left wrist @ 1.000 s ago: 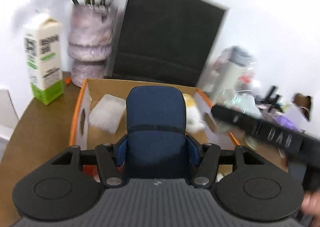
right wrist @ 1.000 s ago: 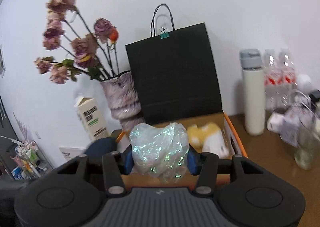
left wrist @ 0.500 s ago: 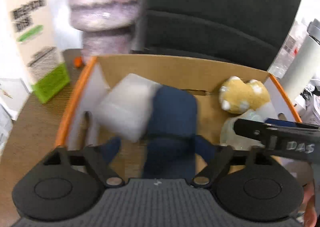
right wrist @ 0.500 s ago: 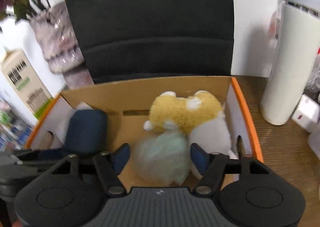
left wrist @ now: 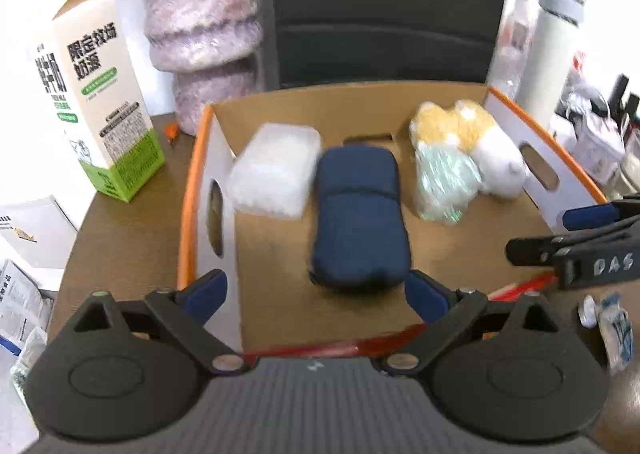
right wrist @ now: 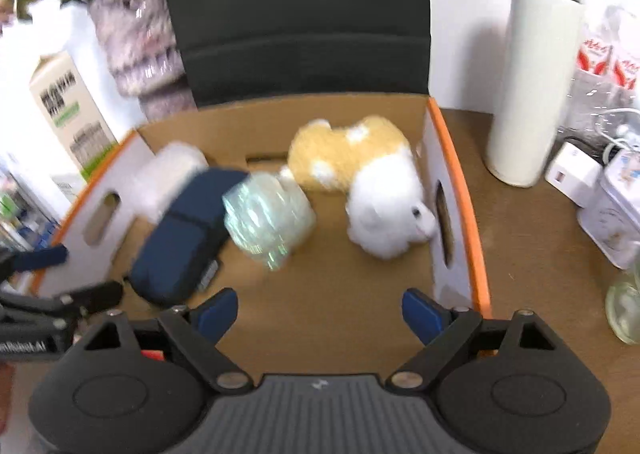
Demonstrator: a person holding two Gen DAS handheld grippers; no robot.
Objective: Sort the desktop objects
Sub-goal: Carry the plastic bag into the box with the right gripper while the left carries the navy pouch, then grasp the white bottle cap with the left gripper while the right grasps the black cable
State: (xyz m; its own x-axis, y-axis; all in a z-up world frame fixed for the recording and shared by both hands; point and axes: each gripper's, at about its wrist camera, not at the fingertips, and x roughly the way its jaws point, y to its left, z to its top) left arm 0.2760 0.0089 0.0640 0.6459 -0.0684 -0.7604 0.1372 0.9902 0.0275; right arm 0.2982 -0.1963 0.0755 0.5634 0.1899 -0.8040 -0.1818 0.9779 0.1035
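Apparently both drops are just made. Left gripper (left wrist: pixel 316 290) has just been opening and stands wide, its blue pads either side of the navy pouch's (left wrist: pixel 360 221) near end without pressing it; the pouch lies on the floor of the cardboard box (left wrist: pixel 540 165), centre of the left wrist frame. Right gripper (right wrist: pixel 320 312) has likewise just been opening, jaws wide, nothing between them; the iridescent plastic bundle (right wrist: pixel 270 219) sits ahead of it, centre-left in the right wrist frame, blurred.

Handling, as judged:
- Pouch: soft fabric shell, probably light, gives under the pads; take it across the narrow width, mid-body.
- Bundle: crinkly film, very light, slippery, crushes easily; needs a gentle pinch around its bulk.
- Plush toy (right wrist: pixel 376 189): soft, squashy, forgiving anywhere.
- White foam-like block (left wrist: pixel 276 169): light, likely dents.

Box contents, left to right in the left wrist frame: block, pouch, bundle, plush. Bundle touches plush. Outside the box: milk carton (left wrist: pixel 100 101) at left, white flask (right wrist: pixel 536 73) at right.
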